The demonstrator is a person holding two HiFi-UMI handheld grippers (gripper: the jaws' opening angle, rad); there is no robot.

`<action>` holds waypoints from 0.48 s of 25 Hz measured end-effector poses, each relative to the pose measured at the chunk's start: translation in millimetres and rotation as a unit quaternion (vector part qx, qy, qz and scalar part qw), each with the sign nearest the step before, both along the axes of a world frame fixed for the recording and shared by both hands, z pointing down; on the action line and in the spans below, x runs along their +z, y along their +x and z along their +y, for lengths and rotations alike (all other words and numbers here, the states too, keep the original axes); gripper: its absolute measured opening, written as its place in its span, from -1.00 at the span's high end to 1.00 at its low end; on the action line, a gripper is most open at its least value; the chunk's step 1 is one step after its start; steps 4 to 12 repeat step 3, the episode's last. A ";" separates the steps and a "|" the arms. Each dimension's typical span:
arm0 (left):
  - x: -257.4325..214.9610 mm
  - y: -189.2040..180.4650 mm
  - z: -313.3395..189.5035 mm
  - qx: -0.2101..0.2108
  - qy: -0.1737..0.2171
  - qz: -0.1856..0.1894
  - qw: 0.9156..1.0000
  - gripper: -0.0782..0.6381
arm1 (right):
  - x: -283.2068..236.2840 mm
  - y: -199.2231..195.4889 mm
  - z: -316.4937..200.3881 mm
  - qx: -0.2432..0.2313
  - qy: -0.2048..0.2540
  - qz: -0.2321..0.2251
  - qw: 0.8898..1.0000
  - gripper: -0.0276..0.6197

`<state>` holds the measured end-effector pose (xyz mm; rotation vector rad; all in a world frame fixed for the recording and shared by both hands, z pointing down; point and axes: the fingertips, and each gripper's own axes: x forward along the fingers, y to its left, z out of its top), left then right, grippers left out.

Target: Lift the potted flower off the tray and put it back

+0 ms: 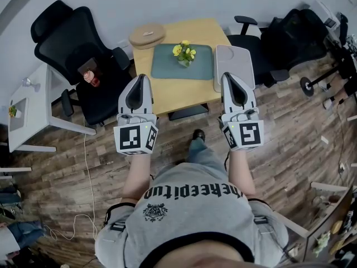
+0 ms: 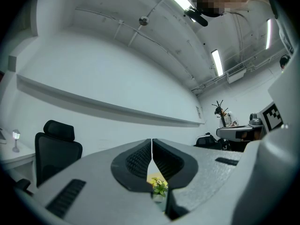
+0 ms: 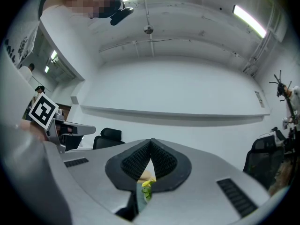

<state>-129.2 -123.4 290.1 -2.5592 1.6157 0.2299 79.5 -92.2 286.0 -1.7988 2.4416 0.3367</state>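
A small pot of yellow flowers [image 1: 184, 53] stands on a grey-green tray [image 1: 184, 62] on the wooden table [image 1: 178, 96]. My left gripper [image 1: 141, 77] hovers over the table's near left edge, shut with nothing between its jaws. My right gripper [image 1: 230, 77] hovers over a pale tray [image 1: 234, 60] at the table's right, also shut and holding nothing. Both stay short of the pot. Past the closed tips of the left gripper [image 2: 152, 142] the flowers [image 2: 158, 186] peek through the gap below. The right gripper [image 3: 151, 143] shows the same flowers [image 3: 147, 187] beneath its tips.
A round wooden lid [image 1: 147, 36] lies at the table's far left corner. Black office chairs stand at the left [image 1: 78, 49] and right [image 1: 284, 38] of the table. A white side table [image 1: 28, 110] stands further left. Cables run across the wooden floor [image 1: 72, 177].
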 end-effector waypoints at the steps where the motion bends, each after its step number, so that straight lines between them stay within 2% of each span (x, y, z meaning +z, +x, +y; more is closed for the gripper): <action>1: 0.0 0.4 0.5 0.000 0.000 0.000 1.000 0.76 | -0.2 0.7 0.6 0.000 0.000 -0.001 1.000 0.91; 12: -0.2 1.4 1.5 -0.001 -0.001 0.001 1.000 0.76 | -0.5 2.3 1.8 0.001 0.000 -0.003 1.000 0.91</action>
